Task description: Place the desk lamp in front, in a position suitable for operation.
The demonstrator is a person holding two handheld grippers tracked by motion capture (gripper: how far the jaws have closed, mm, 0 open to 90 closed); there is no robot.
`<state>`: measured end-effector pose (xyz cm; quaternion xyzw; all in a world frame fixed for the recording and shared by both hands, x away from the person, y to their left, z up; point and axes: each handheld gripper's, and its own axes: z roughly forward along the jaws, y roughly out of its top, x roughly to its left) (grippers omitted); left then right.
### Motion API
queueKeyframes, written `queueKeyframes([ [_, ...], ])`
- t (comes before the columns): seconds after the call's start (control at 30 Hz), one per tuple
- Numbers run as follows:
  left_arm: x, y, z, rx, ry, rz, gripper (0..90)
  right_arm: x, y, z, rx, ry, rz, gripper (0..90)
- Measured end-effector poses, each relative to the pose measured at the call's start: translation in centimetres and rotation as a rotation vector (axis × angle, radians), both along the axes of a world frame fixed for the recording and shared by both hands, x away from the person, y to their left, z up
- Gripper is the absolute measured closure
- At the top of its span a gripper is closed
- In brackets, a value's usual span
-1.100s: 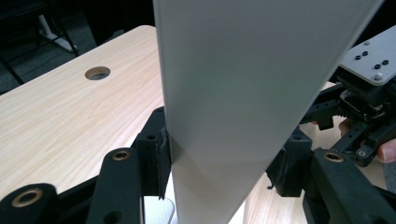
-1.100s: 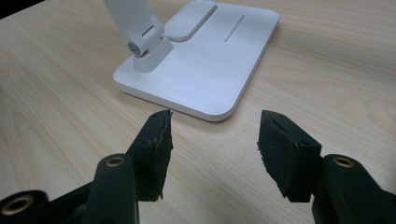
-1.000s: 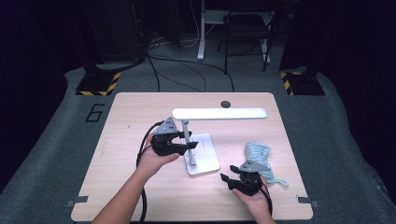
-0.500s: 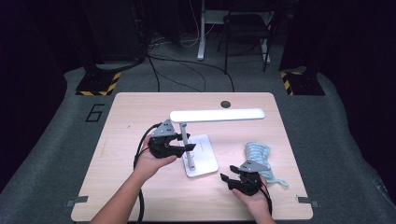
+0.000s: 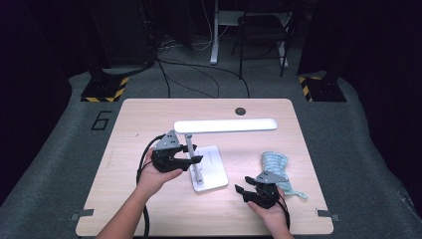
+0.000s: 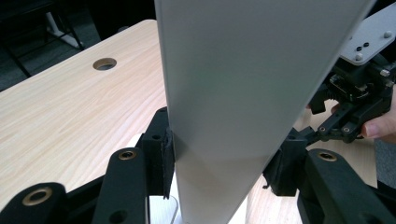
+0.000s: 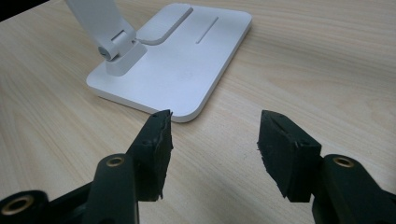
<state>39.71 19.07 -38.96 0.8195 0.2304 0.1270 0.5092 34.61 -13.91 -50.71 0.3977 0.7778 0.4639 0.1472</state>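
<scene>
A white desk lamp stands mid-table with a flat base, a thin stem and a long head bar. My left gripper is shut on the stem from the left. In the left gripper view the broad white lamp arm sits between the jaws of that gripper, with both pads against it. My right gripper rests low at the table's front right, open and holding nothing. In the right gripper view its jaws point at the near corner of the lamp base, a short way off it.
A light blue cloth lies crumpled just right of and behind the right gripper. The wooden table has a round cable hole near its far edge. Chairs, cables and dark floor lie beyond the table.
The left gripper and the lamp head have shifted slightly to the left together. The right gripper has stayed where it was.
</scene>
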Motion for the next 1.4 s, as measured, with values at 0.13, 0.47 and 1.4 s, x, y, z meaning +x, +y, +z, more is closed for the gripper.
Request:
queueKeyframes([
  [0.13,-0.3,0.5,0.0,-0.004,-0.002,0.010,52.5,0.0,0.0,0.0,-0.002,0.000,0.002,44.3],
  [0.47,-1.9,2.8,-0.2,-0.008,-0.006,0.054,52.7,0.1,0.0,-0.1,0.001,0.009,-0.004,44.4],
  [1.4,-4.7,5.9,-0.2,-0.014,-0.005,0.077,52.6,0.0,0.0,-0.3,-0.002,0.015,-0.023,44.5],
])
